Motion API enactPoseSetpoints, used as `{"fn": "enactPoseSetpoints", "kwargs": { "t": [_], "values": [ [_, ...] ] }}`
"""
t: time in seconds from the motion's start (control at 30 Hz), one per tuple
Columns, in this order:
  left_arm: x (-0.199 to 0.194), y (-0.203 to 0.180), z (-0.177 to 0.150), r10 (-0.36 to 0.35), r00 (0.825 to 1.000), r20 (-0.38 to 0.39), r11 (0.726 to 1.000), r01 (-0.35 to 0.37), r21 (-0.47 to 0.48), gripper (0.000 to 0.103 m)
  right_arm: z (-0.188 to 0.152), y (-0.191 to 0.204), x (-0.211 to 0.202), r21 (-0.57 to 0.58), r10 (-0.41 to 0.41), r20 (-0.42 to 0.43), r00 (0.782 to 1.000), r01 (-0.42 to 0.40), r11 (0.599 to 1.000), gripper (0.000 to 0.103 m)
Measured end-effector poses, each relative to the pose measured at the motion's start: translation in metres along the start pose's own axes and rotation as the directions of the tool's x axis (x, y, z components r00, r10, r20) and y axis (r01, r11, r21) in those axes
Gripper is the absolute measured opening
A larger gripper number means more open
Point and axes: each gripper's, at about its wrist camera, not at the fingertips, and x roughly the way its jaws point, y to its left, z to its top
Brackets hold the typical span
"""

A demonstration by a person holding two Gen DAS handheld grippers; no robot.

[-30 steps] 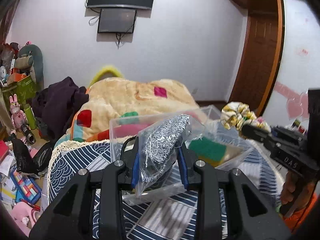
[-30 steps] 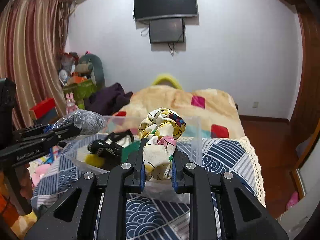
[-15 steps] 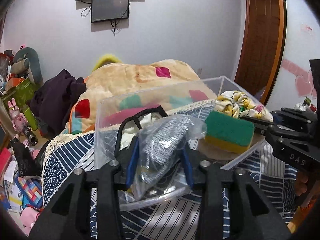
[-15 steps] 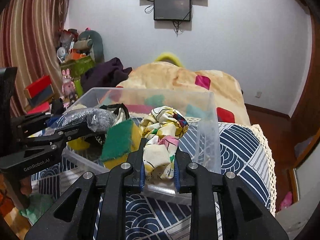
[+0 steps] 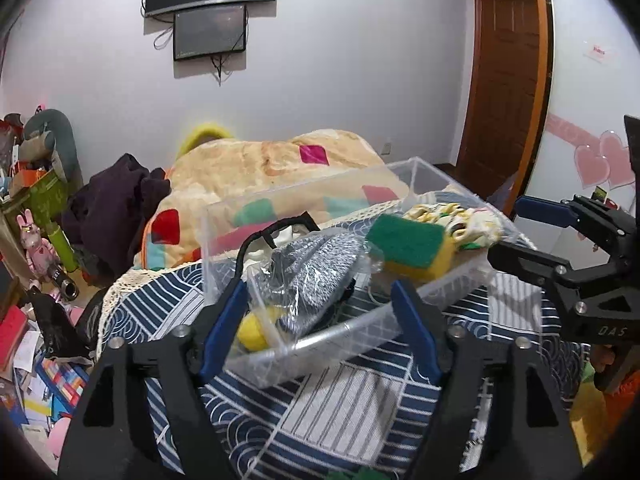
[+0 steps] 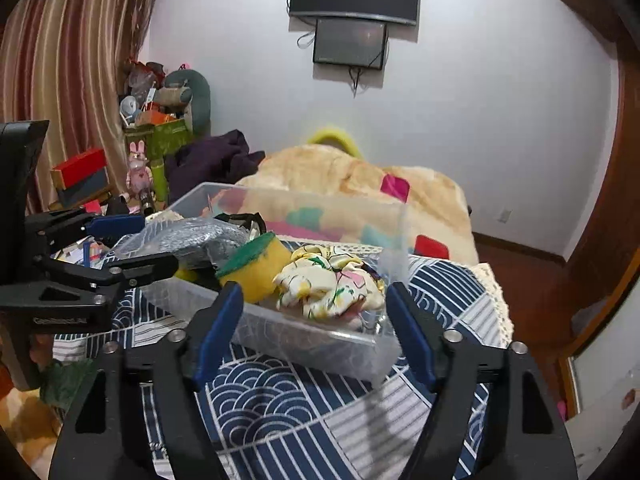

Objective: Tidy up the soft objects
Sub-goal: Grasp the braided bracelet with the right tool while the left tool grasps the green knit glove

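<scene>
A clear plastic bin (image 5: 352, 332) (image 6: 320, 340) stands on the blue patterned cloth. In it lie a grey knit item in a clear bag (image 5: 316, 264) (image 6: 192, 236), a green and yellow sponge (image 5: 412, 244) (image 6: 256, 264), a floral scrunchie (image 5: 460, 220) (image 6: 328, 288), a black strap (image 5: 276, 232) and a yellow ball (image 5: 256, 328). My left gripper (image 5: 320, 304) is open and empty at the bin's near wall, by the bagged item. My right gripper (image 6: 312, 316) is open and empty just in front of the scrunchie.
A patchwork blanket (image 5: 272, 164) lies heaped behind the bin. A dark purple garment (image 5: 116, 200) lies to its left. Toys and boxes (image 5: 36, 216) crowd the floor on the left. A wooden door (image 5: 508, 76) stands at the right. Screens (image 5: 208, 36) hang on the wall.
Both grippers have opened. The bagged knit item dropped from the left gripper and the scrunchie from the right one; both now lie in the bin.
</scene>
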Motion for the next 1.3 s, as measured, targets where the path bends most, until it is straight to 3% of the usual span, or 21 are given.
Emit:
{"fn": "enactPoseSetpoints", "kwargs": {
  "t": [0.07,0.13,0.3,0.57,0.77,0.9,0.97,1.1,1.17,1.23,1.3],
  "values": [
    [-0.014,0.000,-0.003,0.011,1.000,0.025,1.000,-0.010,-0.009,0.090,-0.001,0.002,-0.008,-0.001,-0.003,0.014,1.000,0.003,1.000,0.077],
    [-0.028,-0.001,-0.007,0.022,0.999,0.045,1.000,-0.021,-0.013,0.094,-0.004,0.005,-0.015,0.006,0.008,0.028,1.000,-0.008,1.000,0.083],
    [-0.052,-0.006,-0.027,0.028,0.999,0.047,1.000,-0.029,0.012,0.100,-0.018,0.013,-0.027,0.021,0.061,0.033,0.998,-0.062,0.998,0.084],
    [-0.058,-0.013,-0.082,0.034,0.997,-0.066,0.998,-0.030,0.050,0.100,-0.067,0.031,-0.022,0.049,0.177,-0.090,0.980,-0.173,0.984,0.084],
    [-0.054,-0.006,-0.129,0.030,0.986,-0.164,0.999,-0.036,-0.034,0.100,-0.092,0.045,-0.013,0.111,0.269,-0.155,0.950,-0.254,0.961,0.084],
    [-0.055,0.005,-0.145,-0.029,0.984,-0.176,0.991,0.006,-0.131,0.100,-0.106,0.057,-0.007,0.117,0.300,-0.200,0.933,-0.281,0.952,0.084],
    [-0.056,0.008,-0.148,-0.050,0.984,-0.170,0.986,0.021,-0.168,0.097,-0.109,0.064,-0.010,0.084,0.278,-0.192,0.941,-0.267,0.960,0.083],
    [-0.054,0.006,-0.146,-0.104,0.983,-0.154,0.976,0.071,-0.204,0.076,-0.112,0.075,-0.012,0.034,0.276,-0.195,0.941,-0.275,0.961,0.063],
    [-0.056,0.000,-0.145,-0.124,0.981,-0.151,0.978,0.095,-0.185,0.060,-0.114,0.080,-0.012,0.005,0.257,-0.193,0.947,-0.261,0.965,0.048],
    [-0.057,-0.006,-0.143,-0.143,0.978,-0.149,0.979,0.118,-0.165,0.045,-0.115,0.079,-0.012,0.011,0.250,-0.181,0.951,-0.252,0.968,0.022],
    [-0.060,-0.011,-0.141,-0.162,0.975,-0.149,0.979,0.141,-0.145,0.032,-0.114,0.073,-0.010,0.052,0.277,-0.176,0.944,-0.273,0.961,0.011]
  ]
}}
